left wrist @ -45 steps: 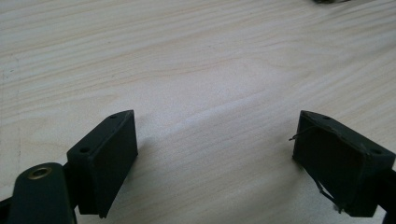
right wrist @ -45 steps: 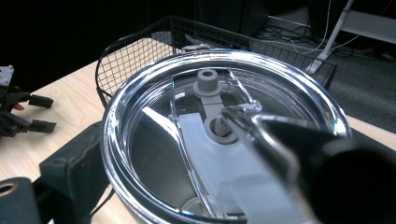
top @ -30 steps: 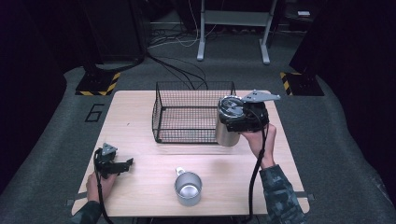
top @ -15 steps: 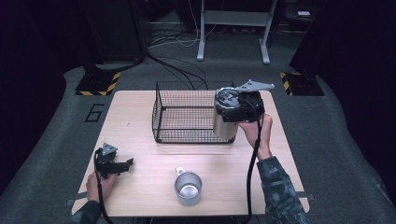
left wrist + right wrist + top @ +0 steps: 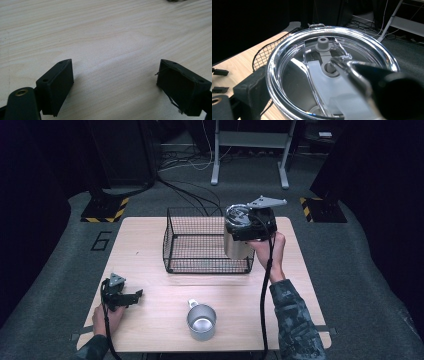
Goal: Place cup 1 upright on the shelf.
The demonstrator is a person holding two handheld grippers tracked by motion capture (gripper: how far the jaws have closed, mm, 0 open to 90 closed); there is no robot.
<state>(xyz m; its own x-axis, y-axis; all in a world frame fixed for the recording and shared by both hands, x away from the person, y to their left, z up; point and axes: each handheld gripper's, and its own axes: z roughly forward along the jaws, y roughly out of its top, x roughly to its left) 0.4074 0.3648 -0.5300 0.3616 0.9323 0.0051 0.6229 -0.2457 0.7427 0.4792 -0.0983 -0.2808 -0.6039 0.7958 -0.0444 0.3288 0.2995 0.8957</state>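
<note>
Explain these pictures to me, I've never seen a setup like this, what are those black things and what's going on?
There is no robot here: a person sits at a wooden table and holds a hand-operated two-jaw gripper in each hand. One picture comes from a fixed camera above the table. The other two come from small cameras riding on the grippers and looking along their black jaws.

On the table are a black wire basket and a metal mug. The left gripper rests low near the table's front left, with its jaws apart and only bare wood between them. The right gripper clamps a steel tumbler by the basket's right end. Its own view looks down on the tumbler's clear lid.
</note>
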